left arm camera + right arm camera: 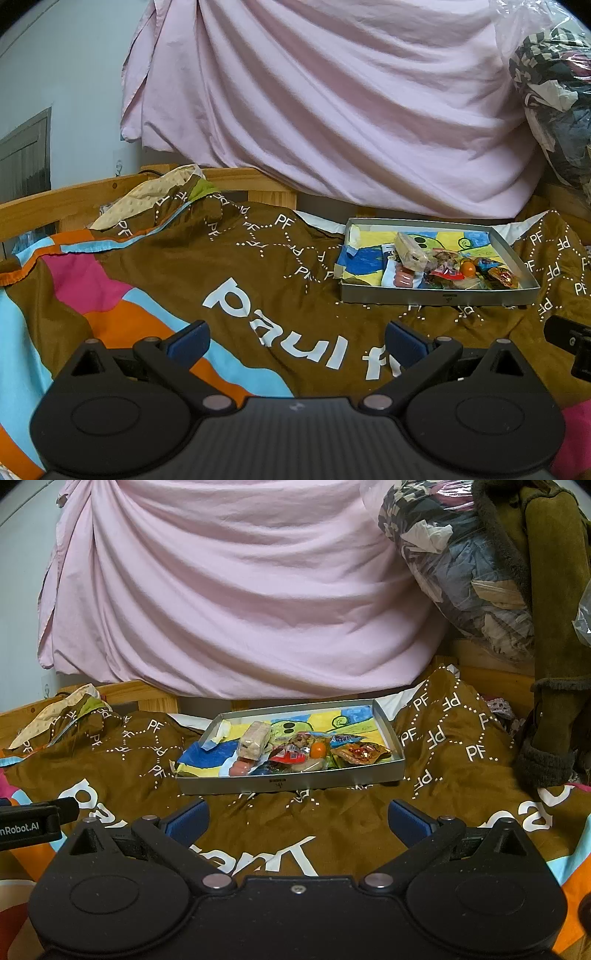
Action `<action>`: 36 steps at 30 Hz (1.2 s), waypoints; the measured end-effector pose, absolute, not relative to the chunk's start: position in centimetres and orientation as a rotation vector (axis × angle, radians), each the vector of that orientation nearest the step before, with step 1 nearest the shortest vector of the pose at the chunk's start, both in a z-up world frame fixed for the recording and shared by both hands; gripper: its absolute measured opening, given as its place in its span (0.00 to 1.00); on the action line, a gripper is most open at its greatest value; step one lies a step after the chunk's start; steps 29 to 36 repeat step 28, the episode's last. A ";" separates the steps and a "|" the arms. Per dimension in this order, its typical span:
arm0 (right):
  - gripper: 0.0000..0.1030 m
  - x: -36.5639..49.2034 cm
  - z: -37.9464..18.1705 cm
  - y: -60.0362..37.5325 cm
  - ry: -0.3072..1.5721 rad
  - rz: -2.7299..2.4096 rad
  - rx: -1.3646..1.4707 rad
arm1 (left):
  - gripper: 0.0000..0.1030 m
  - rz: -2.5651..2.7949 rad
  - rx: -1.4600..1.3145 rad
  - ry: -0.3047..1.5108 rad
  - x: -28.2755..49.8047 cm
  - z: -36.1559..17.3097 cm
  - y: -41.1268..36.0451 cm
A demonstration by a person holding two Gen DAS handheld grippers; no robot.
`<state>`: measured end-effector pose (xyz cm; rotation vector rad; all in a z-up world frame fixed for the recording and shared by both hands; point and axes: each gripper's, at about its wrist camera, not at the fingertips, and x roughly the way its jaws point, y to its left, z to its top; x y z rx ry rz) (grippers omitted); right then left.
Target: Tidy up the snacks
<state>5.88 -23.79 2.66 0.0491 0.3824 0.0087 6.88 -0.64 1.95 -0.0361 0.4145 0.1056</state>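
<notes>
A shallow grey box lid (439, 295) (288, 783) lined with a colourful drawing lies on a brown printed blanket (207, 266) (332, 823). Inside it sit several snacks: a pale wrapped bar (408, 253) (253, 738), a small orange ball (469, 268) (318, 750), a red packet (290, 755) and a shiny brown packet (498, 277) (360, 753). My left gripper (297, 341) hovers open, low and to the left of the box. Directly in front of the box, my right gripper (297, 821) is open too. Neither holds anything.
A pink sheet (332, 103) (229, 590) hangs behind the bed. A wooden bed rail (74, 199) runs along the back left. A clear bag of clothes (461, 565) and a brown coat (554, 609) crowd the right side. The other gripper's body (29, 827) shows at the left edge.
</notes>
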 end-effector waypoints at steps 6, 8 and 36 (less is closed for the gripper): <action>0.99 5.9 2.6 -23.8 0.383 0.009 0.049 | 1.00 0.102 -0.031 0.410 6.8 2.0 -0.7; 0.99 5.9 2.6 -23.8 0.383 0.009 0.049 | 1.00 0.100 -0.030 0.410 6.8 1.9 -0.8; 0.99 5.9 2.6 -23.7 0.387 0.010 0.048 | 1.00 0.101 -0.034 0.422 6.9 1.6 -0.6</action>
